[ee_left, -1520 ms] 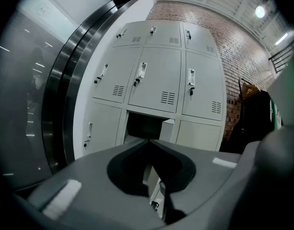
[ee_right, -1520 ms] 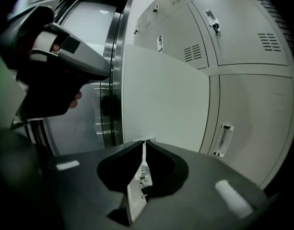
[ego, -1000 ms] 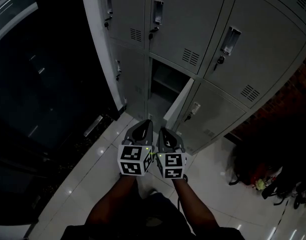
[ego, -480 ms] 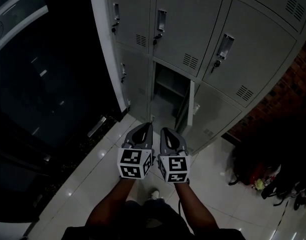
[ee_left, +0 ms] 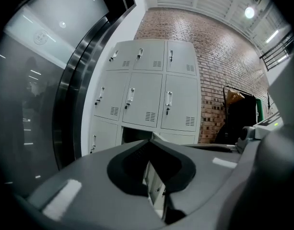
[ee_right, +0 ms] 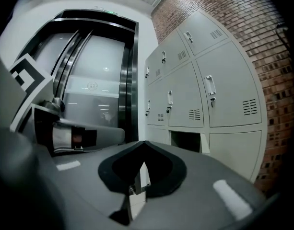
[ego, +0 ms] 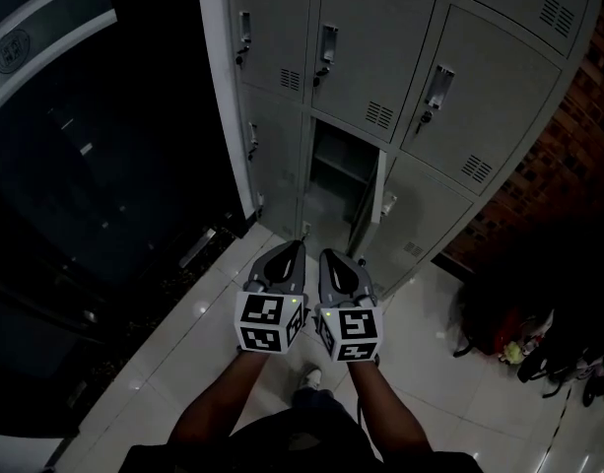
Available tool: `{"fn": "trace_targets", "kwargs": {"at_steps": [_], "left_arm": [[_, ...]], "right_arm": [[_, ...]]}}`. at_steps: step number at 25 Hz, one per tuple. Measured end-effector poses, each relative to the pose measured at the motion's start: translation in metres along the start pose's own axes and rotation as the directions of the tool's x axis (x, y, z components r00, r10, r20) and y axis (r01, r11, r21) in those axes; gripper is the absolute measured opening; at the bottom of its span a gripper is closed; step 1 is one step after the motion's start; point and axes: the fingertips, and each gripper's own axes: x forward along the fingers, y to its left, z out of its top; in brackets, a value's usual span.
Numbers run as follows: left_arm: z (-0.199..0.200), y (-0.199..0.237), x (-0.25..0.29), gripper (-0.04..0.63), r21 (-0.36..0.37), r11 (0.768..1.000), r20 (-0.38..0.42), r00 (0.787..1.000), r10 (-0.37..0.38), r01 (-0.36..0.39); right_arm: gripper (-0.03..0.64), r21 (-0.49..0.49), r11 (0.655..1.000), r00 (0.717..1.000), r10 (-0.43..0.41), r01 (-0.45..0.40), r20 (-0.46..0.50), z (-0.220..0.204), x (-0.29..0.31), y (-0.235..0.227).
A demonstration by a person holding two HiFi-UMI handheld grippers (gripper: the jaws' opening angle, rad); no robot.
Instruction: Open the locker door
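The grey locker bank [ego: 380,57] stands ahead. Its bottom middle compartment [ego: 339,166] is open and dark inside. The locker door [ego: 369,205] sticks out toward me, nearly edge-on. My left gripper [ego: 290,247] and right gripper [ego: 331,254] hang side by side over the floor, short of the door and touching nothing. Both are shut and hold nothing. In the left gripper view, the left gripper [ee_left: 151,137] points at the open compartment [ee_left: 135,135]. In the right gripper view, the right gripper [ee_right: 144,143] has the open compartment [ee_right: 185,140] off to its right.
A dark glass wall [ego: 85,166] runs along the left, and a brick wall [ego: 568,146] stands to the right of the lockers. Dark bags [ego: 518,343] lie on the white tiled floor [ego: 183,343] at the right. My shoe [ego: 306,374] shows below the grippers.
The locker door showed its broad inner face a second ago and now shows nearly edge-on. Both grippers, still shut and side by side, have risen a little and sit farther from the lockers.
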Motion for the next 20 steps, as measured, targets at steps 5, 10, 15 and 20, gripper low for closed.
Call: {"fn": "trace_targets", "kwargs": {"at_steps": [5, 10, 15, 20], "left_arm": [[0.001, -0.006, -0.04, 0.005, -0.004, 1.0, 0.013, 1.0, -0.009, 0.009], [-0.001, -0.014, -0.082, 0.005, -0.007, 1.0, 0.024, 1.0, -0.015, 0.015], [-0.004, -0.027, -0.116, 0.005, -0.007, 1.0, 0.033, 0.999, -0.03, 0.03], [-0.006, -0.038, -0.141, 0.005, -0.006, 0.999, 0.039, 0.998, -0.042, 0.042]], "right_arm": [[0.0, -0.021, 1.0, 1.0, 0.003, -0.003, -0.005, 0.004, -0.03, 0.029], [0.0, -0.036, 0.999, 1.0, -0.004, 0.004, 0.005, 0.011, -0.063, 0.058], [0.0, -0.046, 0.999, 1.0, -0.019, 0.019, 0.014, 0.016, -0.097, 0.077], [0.0, -0.056, 0.998, 0.999, -0.038, 0.039, 0.019, 0.02, -0.123, 0.087]]}}
